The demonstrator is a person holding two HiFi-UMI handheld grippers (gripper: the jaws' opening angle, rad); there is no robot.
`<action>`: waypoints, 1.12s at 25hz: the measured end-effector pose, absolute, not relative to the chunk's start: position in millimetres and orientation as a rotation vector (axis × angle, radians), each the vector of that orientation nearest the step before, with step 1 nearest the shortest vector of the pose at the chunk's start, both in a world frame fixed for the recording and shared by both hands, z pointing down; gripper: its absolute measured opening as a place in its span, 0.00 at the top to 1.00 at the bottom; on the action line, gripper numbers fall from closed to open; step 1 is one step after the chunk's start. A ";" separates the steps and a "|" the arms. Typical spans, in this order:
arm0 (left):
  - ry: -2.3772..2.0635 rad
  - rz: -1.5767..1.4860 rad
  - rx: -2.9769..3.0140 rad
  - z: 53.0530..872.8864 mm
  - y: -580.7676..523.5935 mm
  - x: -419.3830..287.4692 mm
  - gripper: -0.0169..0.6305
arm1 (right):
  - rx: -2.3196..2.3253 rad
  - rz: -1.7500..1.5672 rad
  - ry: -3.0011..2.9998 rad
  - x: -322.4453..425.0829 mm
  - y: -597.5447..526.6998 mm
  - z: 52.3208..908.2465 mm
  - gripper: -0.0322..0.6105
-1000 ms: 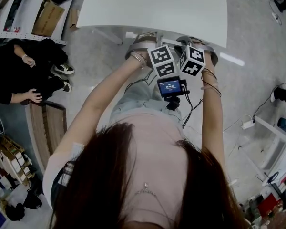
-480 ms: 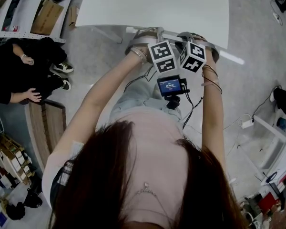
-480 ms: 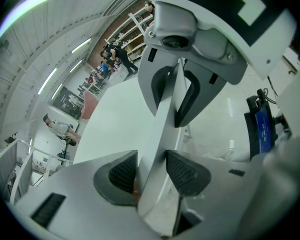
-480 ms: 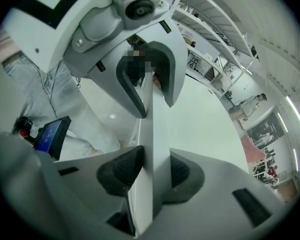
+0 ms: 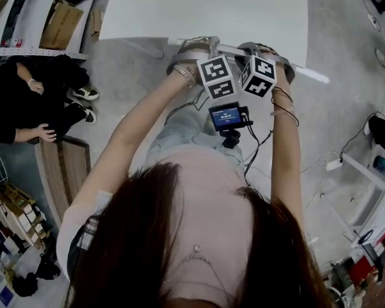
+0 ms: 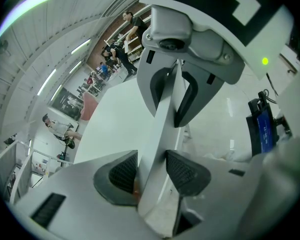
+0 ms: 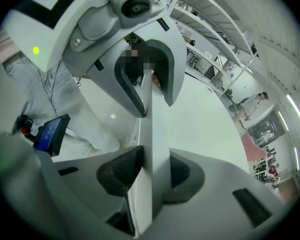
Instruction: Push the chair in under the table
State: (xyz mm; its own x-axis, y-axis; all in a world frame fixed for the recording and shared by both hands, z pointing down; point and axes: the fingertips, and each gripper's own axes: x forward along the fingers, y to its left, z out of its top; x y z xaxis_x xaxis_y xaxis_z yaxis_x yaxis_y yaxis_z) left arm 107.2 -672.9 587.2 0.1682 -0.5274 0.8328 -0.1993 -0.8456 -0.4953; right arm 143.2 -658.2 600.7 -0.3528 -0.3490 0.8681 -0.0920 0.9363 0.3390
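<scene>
Almost nothing has shifted. Against the frame a second ago, our left gripper [image 6: 152, 173] and right gripper [image 7: 150, 171] sit only a shade closer to the near edge of the white rectangular table top [image 5: 205, 8]. Each pinches the white chair's flat back rail [image 6: 162, 119], which lies along that near edge, with the seat hidden beneath. We judge the push all but finished.

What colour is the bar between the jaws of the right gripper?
Plain white, with no pattern. The bar shows best in the right gripper view.
</scene>
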 end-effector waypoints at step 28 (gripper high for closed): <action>0.645 -1.706 -2.172 581.7 -677.4 129.9 0.70 | 0.330 -0.214 -1.903 167.2 -665.9 599.1 0.74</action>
State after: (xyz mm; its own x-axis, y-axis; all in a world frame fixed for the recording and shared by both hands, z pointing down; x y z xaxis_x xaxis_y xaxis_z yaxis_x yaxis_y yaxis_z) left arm 129.9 -677.4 581.7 0.1922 -0.5213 0.8315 -0.1592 -0.8526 -0.4977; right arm 167.2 -665.9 599.1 -0.3247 -0.3296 0.8865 -0.1247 0.9440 0.3054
